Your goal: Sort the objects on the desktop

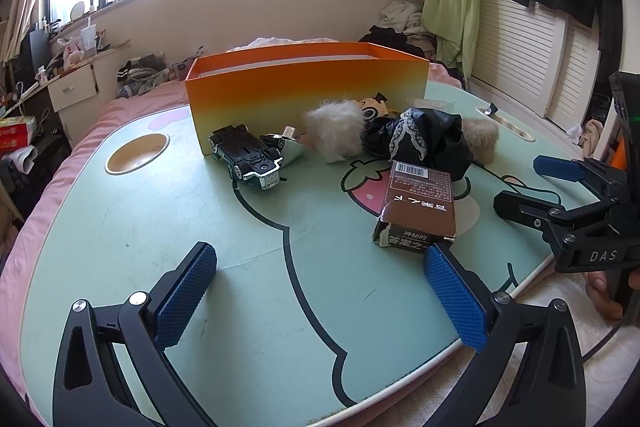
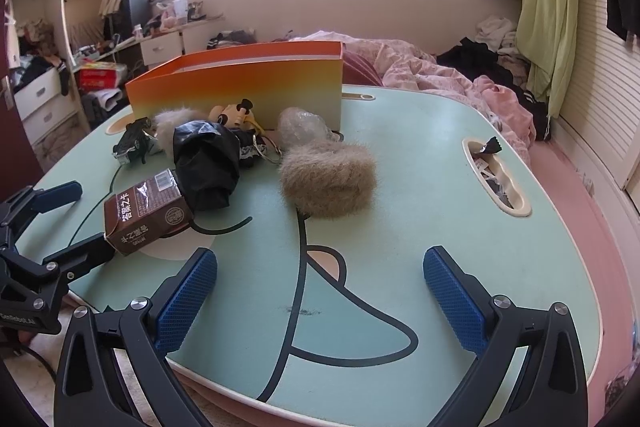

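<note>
An orange open box (image 1: 306, 95) stands at the back of the mint-green lap table (image 1: 280, 307); it also shows in the right wrist view (image 2: 240, 87). In front of it lie a black toy car (image 1: 246, 157), a white fur ball (image 1: 334, 133), a black lace-trimmed bag (image 1: 420, 137), a tan fur ball (image 2: 328, 179) and a brown carton (image 1: 418, 211), which also shows in the right wrist view (image 2: 146, 211). My left gripper (image 1: 320, 291) is open and empty, its right pad just before the carton. My right gripper (image 2: 320, 291) is open and empty, short of the tan fur ball.
The table has a round cup hole (image 1: 137, 153) at left and a slot (image 2: 496, 175) holding wrappers at right. A crumpled clear wrap (image 2: 302, 127) and a cartoon keychain (image 2: 236, 113) lie by the box. Pink bedding (image 2: 420, 67) surrounds the table.
</note>
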{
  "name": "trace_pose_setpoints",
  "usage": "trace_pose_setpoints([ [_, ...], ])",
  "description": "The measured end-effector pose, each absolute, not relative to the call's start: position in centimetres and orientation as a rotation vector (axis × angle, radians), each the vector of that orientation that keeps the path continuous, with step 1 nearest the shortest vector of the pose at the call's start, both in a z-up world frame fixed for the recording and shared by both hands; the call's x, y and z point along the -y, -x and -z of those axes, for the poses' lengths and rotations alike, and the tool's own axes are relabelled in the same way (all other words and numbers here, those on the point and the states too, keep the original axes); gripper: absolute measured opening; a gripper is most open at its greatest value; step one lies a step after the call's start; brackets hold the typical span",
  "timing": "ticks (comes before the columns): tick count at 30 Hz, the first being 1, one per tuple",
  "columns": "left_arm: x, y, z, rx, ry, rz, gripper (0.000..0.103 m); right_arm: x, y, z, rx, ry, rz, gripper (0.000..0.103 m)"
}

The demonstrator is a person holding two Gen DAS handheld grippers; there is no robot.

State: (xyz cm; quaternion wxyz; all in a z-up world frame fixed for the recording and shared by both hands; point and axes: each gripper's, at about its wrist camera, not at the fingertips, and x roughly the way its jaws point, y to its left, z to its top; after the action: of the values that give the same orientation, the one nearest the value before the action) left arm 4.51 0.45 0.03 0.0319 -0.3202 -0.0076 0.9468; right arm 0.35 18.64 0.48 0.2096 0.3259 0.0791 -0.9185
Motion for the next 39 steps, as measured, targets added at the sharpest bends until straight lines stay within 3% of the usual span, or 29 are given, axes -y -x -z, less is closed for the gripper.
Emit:
trace_pose_setpoints([
  [39, -0.69, -4.6, -0.16, 0.026, 0.971, -2.922, 0.103, -18.83, -0.59, -0.37, -0.219, -0.896, 2.556, 0.103],
])
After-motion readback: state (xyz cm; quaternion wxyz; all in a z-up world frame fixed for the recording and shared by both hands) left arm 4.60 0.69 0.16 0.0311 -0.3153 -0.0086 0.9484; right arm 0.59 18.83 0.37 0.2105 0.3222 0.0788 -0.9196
